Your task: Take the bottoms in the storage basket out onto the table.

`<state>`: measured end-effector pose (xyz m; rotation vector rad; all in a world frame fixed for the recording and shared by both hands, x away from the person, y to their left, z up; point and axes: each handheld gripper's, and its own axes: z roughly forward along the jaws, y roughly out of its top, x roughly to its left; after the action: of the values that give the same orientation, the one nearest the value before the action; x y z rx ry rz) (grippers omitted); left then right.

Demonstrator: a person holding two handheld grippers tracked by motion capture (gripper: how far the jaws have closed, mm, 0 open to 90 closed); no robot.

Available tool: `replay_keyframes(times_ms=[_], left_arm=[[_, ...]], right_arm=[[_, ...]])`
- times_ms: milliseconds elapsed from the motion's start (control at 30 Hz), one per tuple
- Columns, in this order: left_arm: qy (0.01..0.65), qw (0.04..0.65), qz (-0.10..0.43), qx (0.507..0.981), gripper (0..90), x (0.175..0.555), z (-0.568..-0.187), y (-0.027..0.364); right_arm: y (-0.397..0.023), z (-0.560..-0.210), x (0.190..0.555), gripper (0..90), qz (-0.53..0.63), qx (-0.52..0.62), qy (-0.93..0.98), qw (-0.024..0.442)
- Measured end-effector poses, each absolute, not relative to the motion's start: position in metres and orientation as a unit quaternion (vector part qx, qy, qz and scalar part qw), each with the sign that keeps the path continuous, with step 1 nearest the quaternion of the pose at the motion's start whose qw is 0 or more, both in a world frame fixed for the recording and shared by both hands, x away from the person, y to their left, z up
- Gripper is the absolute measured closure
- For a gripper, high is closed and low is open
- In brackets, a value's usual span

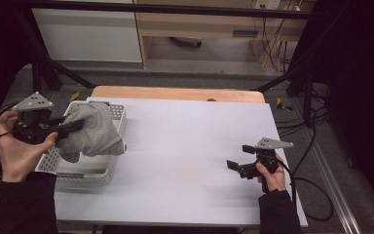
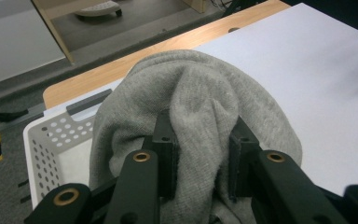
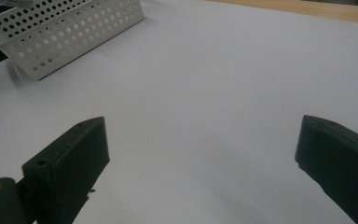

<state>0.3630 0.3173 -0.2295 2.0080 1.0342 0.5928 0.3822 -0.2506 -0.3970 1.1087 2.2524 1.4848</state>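
White table (image 1: 185, 146) | left tongs (image 1: 75, 126) clenched on grey cloth (image 1: 95, 129) over basket (image 1: 102, 170) | right tongs (image 1: 238, 157) released | no legible writing

White perforated basket (image 1: 92, 176) under and left of the left gripper (image 2: 200, 140) fingers. White table cover (image 1: 190, 146) beneath the right gripper (image 3: 200, 140) fingers, wooden table edge (image 1: 175, 92) beyond. Floor cables (image 1: 316, 195) lie outboard of the right fingers.

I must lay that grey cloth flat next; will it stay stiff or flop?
Probably floppy: the grey cloth bunches and folds between the left gripper and droops over the basket. It looks light, and fuzzy enough not to slip.
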Motion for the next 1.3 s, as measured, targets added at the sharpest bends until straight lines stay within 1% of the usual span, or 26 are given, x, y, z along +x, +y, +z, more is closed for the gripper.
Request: replay_keyframes(times_ms=[700, 1300], left_arm=[[0.377, 0.396, 0.221, 0.807, 69.6, 0.369, -0.228, 0.283], [0.363, 0.409, 0.209, 0.811, 69.6, 0.371, -0.228, 0.265]], right_arm=[[-0.251, -0.397, 0.382, 3.1, 0.507, 0.378, 0.767, 0.113], [-0.251, -0.397, 0.382, 3.1, 0.507, 0.378, 0.766, 0.112]])
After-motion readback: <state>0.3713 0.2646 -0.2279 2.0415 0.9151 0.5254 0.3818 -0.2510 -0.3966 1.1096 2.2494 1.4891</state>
